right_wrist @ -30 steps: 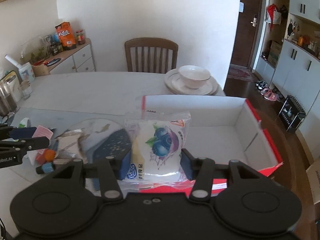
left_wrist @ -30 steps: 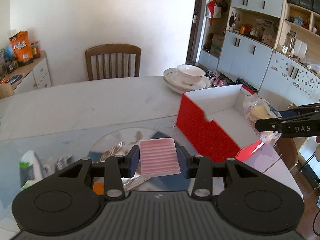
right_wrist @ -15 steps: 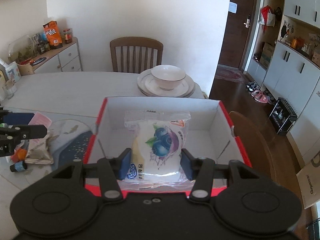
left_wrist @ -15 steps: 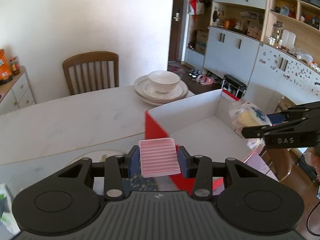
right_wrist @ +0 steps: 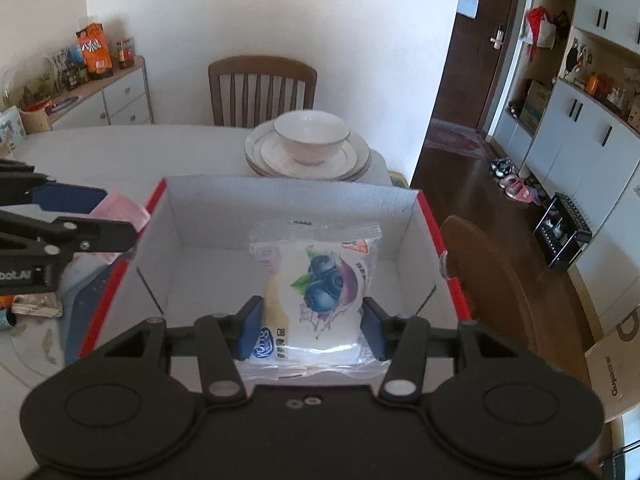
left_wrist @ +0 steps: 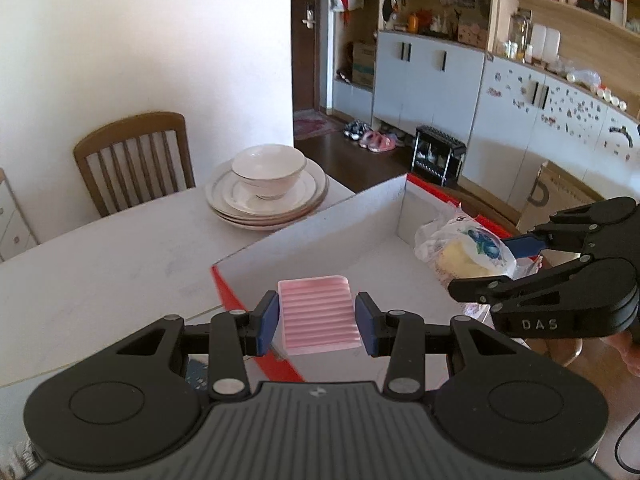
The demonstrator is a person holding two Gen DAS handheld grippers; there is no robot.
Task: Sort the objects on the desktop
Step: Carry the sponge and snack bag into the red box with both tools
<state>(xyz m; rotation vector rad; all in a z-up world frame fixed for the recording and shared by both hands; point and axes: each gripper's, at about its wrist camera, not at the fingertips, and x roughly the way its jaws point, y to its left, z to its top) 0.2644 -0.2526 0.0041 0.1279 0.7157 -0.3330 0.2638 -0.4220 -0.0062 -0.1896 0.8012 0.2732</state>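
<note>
My left gripper is shut on a pink ribbed pad, which hangs over the near left corner of the red box with white inside walls. My right gripper is shut on a clear blueberry snack packet above the box's inside. In the left wrist view that packet and the right gripper sit over the box's right side. In the right wrist view the left gripper holds the pink pad just outside the box's left wall.
A bowl on stacked plates stands behind the box on the white table, with a wooden chair beyond. Small items lie on the table left of the box. A second chair stands at the box's right.
Both grippers have moved rightwards over the table with their loads. The pink pad has come from above the table clutter to the box's corner; the snack packet now hangs lower inside the box.
</note>
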